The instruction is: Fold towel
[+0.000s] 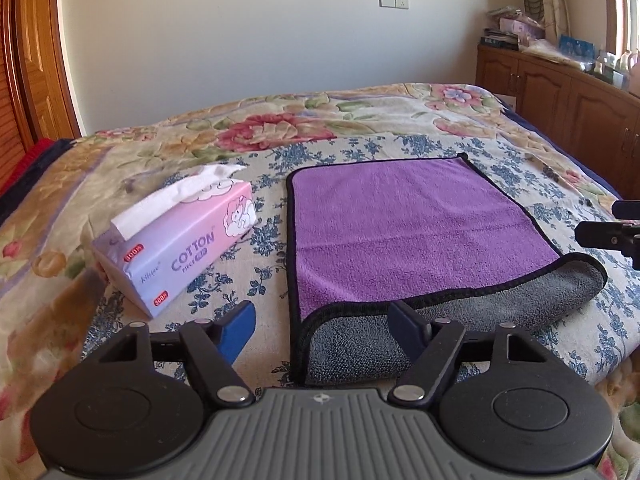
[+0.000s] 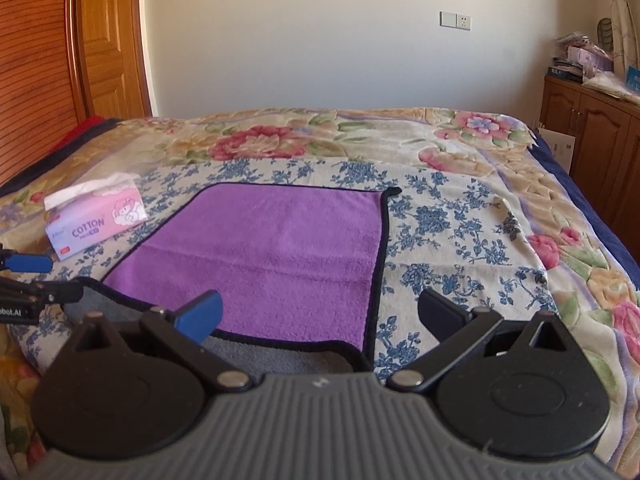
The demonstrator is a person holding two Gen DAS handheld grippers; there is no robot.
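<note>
Floral bed (image 1: 360, 128) holds "COTTON" tissue pack (image 1: 180, 248), purple towel (image 1: 400, 232); both tongs (image 1: 322, 322) (image 2: 320, 312) gape empty.

A pink and lilac tissue pack (image 1: 176, 248) lies on the bed (image 1: 280, 128), a white tissue sticking up from its top. "COTTON" is printed on its side. The bed is covered by a blanket with big red and pink flowers, and over that lies a cloth with small blue flowers (image 2: 460, 232). Behind the bed is a plain white wall with a switch and socket (image 1: 394, 1). A wooden door (image 2: 108, 52) stands at the left. A wooden cabinet (image 1: 560, 92) at the right carries boxes and bags.
</note>
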